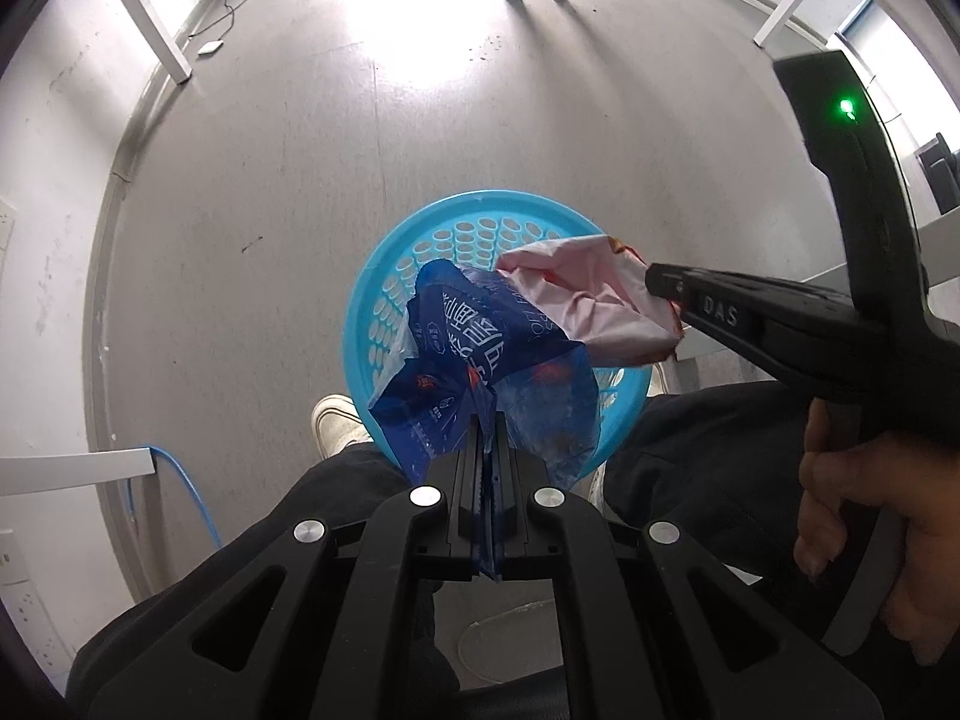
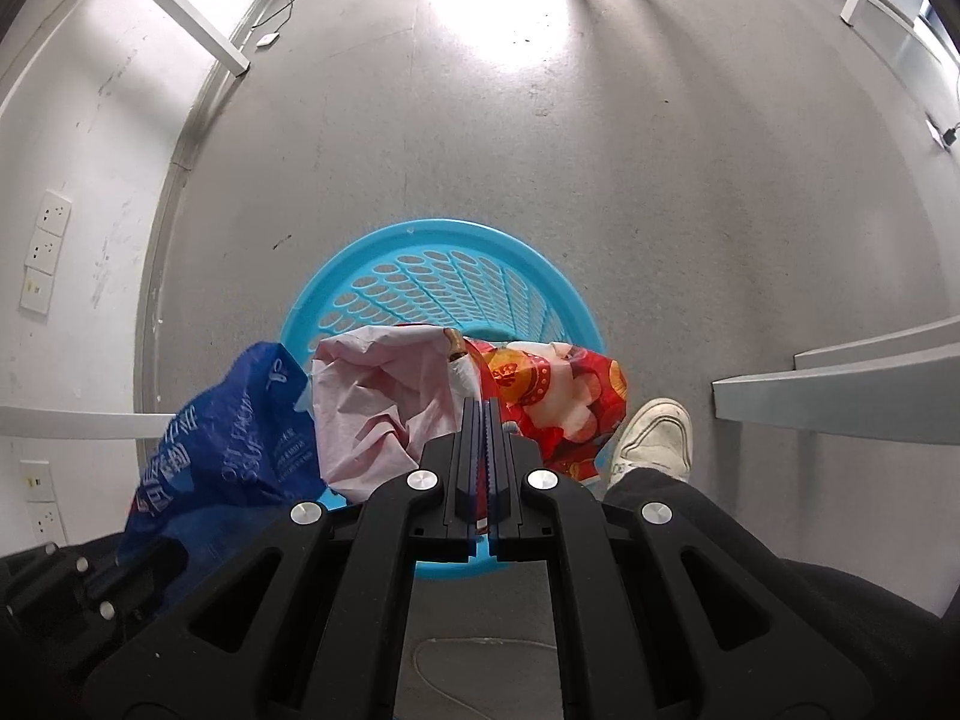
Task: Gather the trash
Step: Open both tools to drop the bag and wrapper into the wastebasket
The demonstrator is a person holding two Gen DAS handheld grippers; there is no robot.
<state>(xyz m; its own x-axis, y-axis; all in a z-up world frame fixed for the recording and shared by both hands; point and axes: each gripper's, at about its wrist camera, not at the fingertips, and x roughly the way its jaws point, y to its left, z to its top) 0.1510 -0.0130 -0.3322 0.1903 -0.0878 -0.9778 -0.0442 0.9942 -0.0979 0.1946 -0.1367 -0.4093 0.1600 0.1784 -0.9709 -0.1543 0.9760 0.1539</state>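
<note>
A round blue perforated basket [image 1: 474,210] stands on the grey floor below both grippers; it also shows in the right wrist view [image 2: 432,240]. My left gripper [image 1: 487,420] is shut on a crumpled blue wrapper [image 1: 468,348] and holds it over the basket. My right gripper [image 2: 481,414] is shut on a pink and red snack bag [image 2: 384,402], also over the basket. In the left wrist view the right gripper [image 1: 660,283] comes in from the right with the pink bag [image 1: 594,300]. The blue wrapper [image 2: 234,438] hangs at the left in the right wrist view.
The person's white shoes [image 1: 336,426] [image 2: 654,438] and dark trouser legs flank the basket. White table legs [image 1: 150,18] stand at the back. A grey shelf edge [image 2: 840,396] is at right. A blue cable [image 1: 186,486] and wall sockets [image 2: 45,252] are at left.
</note>
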